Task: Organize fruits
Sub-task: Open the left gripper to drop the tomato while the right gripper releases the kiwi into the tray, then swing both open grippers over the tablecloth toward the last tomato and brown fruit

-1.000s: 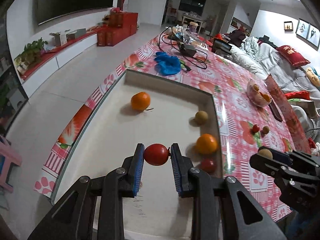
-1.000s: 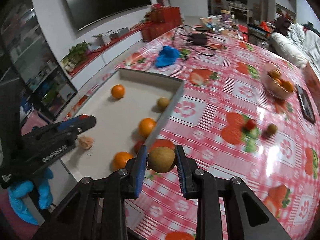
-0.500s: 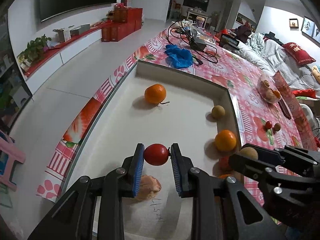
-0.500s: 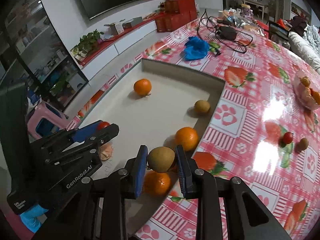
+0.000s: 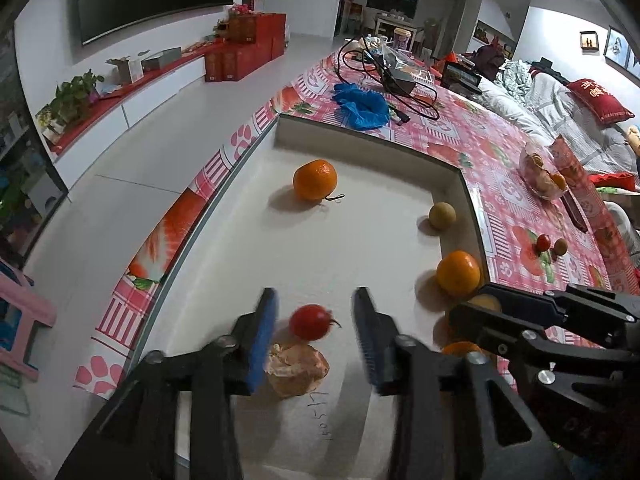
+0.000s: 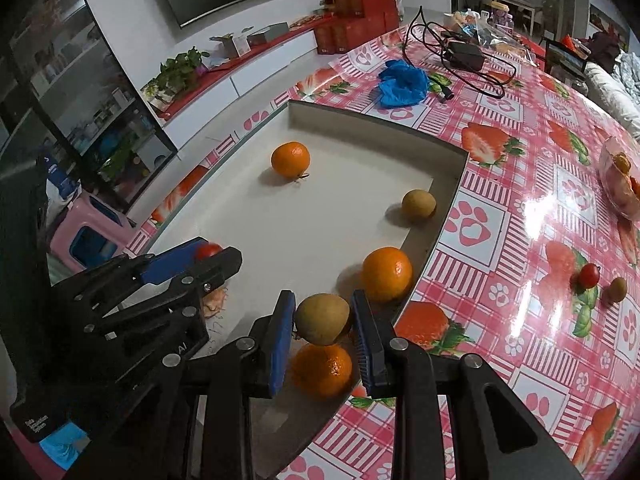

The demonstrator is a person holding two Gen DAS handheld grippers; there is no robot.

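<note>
My left gripper (image 5: 314,338) is open over the white tray (image 5: 360,240). A small red tomato (image 5: 311,322) sits free between its blue pads, beside a peeled orange (image 5: 296,366). My right gripper (image 6: 322,334) is shut on a brown kiwi (image 6: 323,319), held above an orange (image 6: 322,370) at the tray's near right side. The tray also holds an orange (image 6: 291,159) at the back, a kiwi (image 6: 418,205) and an orange (image 6: 387,274) by the right wall. In the left wrist view the right gripper (image 5: 480,308) shows at right with the kiwi.
On the strawberry tablecloth (image 6: 520,184) right of the tray lie a small tomato (image 6: 589,275) and a kiwi (image 6: 617,289). A bowl of fruit (image 5: 542,176) stands further right. A blue cloth (image 6: 402,82) and black cables (image 6: 460,56) lie behind the tray.
My left gripper has opened and let go of the tomato, which now sits low in the tray. My right gripper has moved left over the tray with the kiwi.
</note>
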